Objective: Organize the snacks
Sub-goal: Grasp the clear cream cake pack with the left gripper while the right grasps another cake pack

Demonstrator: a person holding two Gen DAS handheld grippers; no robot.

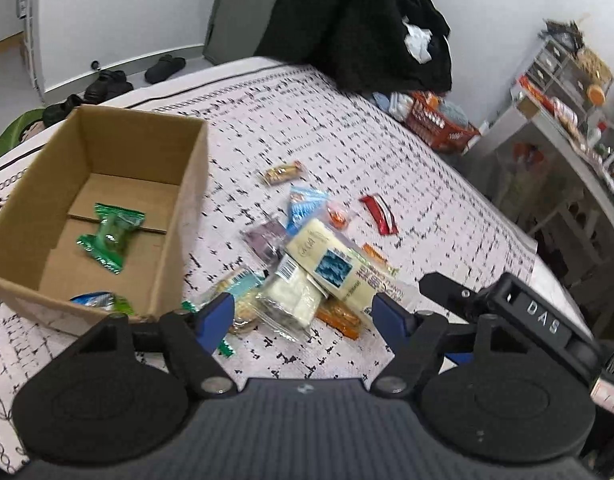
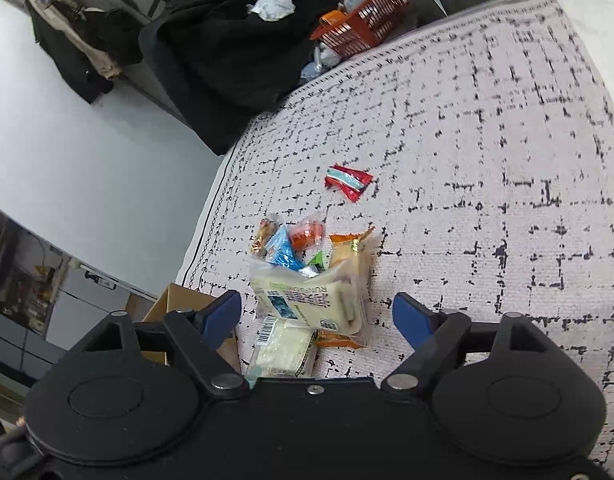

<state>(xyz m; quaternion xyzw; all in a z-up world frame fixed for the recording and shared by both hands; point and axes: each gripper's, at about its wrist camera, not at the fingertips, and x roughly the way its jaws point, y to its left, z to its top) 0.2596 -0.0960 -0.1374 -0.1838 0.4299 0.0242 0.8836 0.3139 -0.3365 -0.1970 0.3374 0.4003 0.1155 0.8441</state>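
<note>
I'm holding my left gripper wide open w/ nothing between its 2 blue pads, hovering just over the near edge of the snack pile. My right gripper is also spreading wide and empty, hanging above the same pile from the other side; its black body is showing at the right of the left wrist view.

Right under the grippers 2 pale sandwich-type packs are lying, the cream pack resting partly on the clear-wrapped one, both touching an orange wrapper. Around them I'm counting approx 1 blue packet, 1 purple packet, and 1 small orange-red piece; the rest is overlapping too much to count. Set apart on the bed cover: 1 gold-brown bar and 1 red packet.

Left of the pile 1 open cardboard box is sitting on the bed. Inside: 1 green packet on the floor of it, plus 1 blue-green packet at the near wall.

Farther out, 1 black garment is heaping at the bed's far end, w/ 1 red basket beside it.
</note>
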